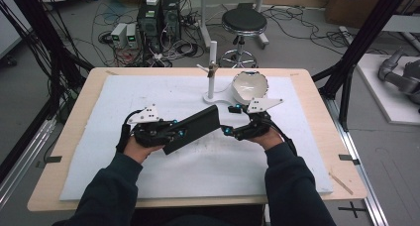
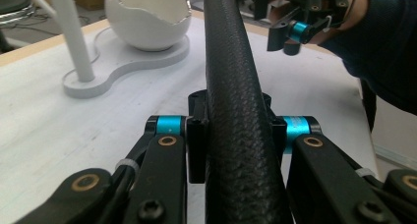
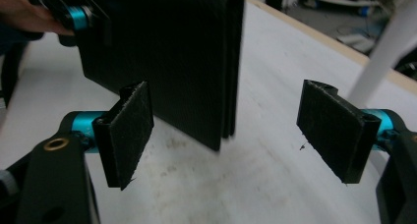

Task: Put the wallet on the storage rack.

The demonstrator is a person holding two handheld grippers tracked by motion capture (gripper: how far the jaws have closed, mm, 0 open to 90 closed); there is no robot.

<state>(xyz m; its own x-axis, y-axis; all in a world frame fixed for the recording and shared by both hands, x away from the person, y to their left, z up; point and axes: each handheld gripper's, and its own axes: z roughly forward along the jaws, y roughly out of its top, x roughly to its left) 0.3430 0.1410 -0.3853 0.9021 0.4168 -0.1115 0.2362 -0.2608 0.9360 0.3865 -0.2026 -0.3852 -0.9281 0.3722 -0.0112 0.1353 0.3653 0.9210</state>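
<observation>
Leather is being shown off near the middle of the white-covered wooden table [image 1: 99, 186]: a flat black textured leather wallet [image 1: 192, 129] is being held clear of the surface, its long edge tilted up toward the far side. It is being gripped at its near-left end by the left gripper [image 1: 174, 131], whose jaws are clenched on it; in the left gripper view the wallet's [image 2: 236, 111] rounded spine is being squeezed between the two pads. The right gripper [image 1: 230, 120] is being held just beside the wallet's free end, apart from it, its jaws spread wide. In the right gripper view the felt-faced pads [image 3: 129, 131] are being kept well apart, with the wallet's [image 3: 167, 57] stacked edges being seen between and beyond them, untouched. Toward the far edge of the table, a white egg-shaped cracked-open shell bowl [image 1: 250, 87] is being carried on a white flat base alongside a white upright post [image 1: 212, 70].
</observation>
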